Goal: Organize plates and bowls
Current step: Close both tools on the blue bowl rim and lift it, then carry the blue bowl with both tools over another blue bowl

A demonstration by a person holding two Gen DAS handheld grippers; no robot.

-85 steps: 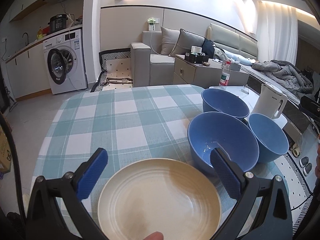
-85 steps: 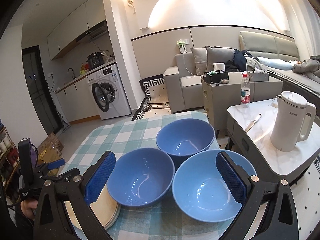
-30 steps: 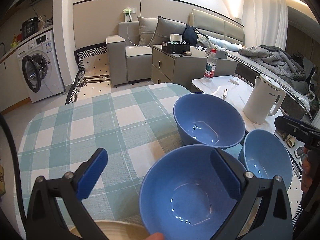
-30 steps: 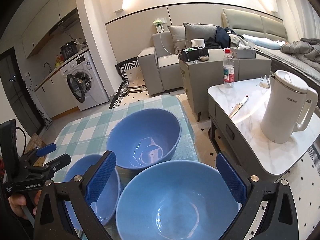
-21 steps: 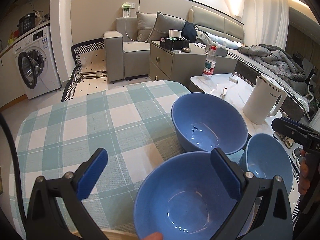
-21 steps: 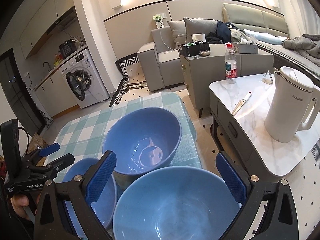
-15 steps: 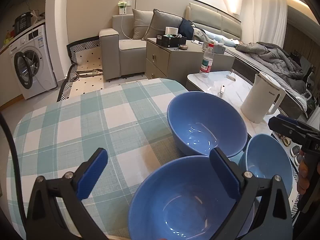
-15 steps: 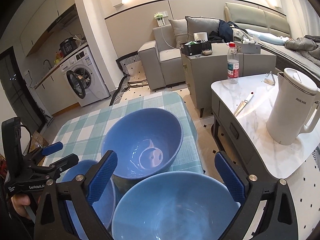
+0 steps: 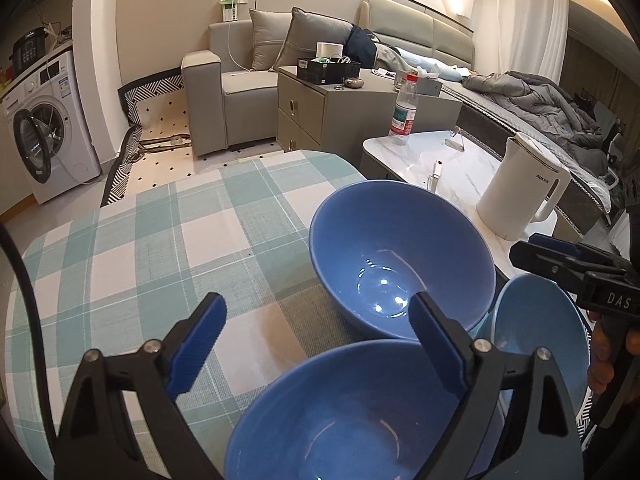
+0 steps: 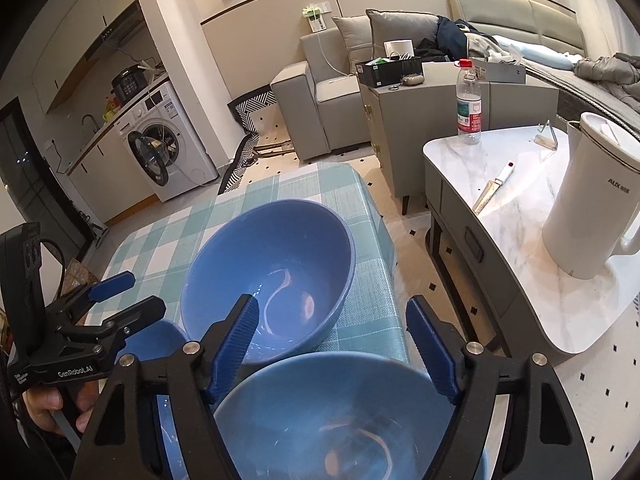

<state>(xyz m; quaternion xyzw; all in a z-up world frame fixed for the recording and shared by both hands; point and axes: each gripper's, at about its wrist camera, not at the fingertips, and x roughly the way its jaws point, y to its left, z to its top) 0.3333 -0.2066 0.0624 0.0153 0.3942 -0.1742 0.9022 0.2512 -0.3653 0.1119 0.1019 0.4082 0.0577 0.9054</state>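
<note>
While my left gripper [image 9: 316, 342] hangs over the checked tablecloth [image 9: 168, 236], its blue pads are spread wide and clasp nothing. Just under it sits the near blue bowl [image 9: 340, 412], whose rim passes below the right-hand pad; I cannot tell whether pad and rim touch. Beyond it stands the far blue bowl [image 9: 400, 264], upright on the cloth, and to the right a third blue bowl [image 9: 536, 328] sits close against both.

My right gripper [image 10: 332, 340] is likewise spread wide, with nothing between its pads. It hovers above the third bowl, which fills the bottom of its view, with the far bowl straight ahead near the table's edge.

Only the right wrist view shows my left hand [image 10: 52, 404] around its gripper's handle, low on the left, and the near bowl there is mostly hidden behind that gripper. Only the left wrist view shows the broad bare stretch of cloth to the left. Both show the white kettle [image 10: 592, 200], a water bottle [image 10: 468, 102] and a knife [image 10: 494, 186] on the marble side table [image 10: 520, 240].
</note>
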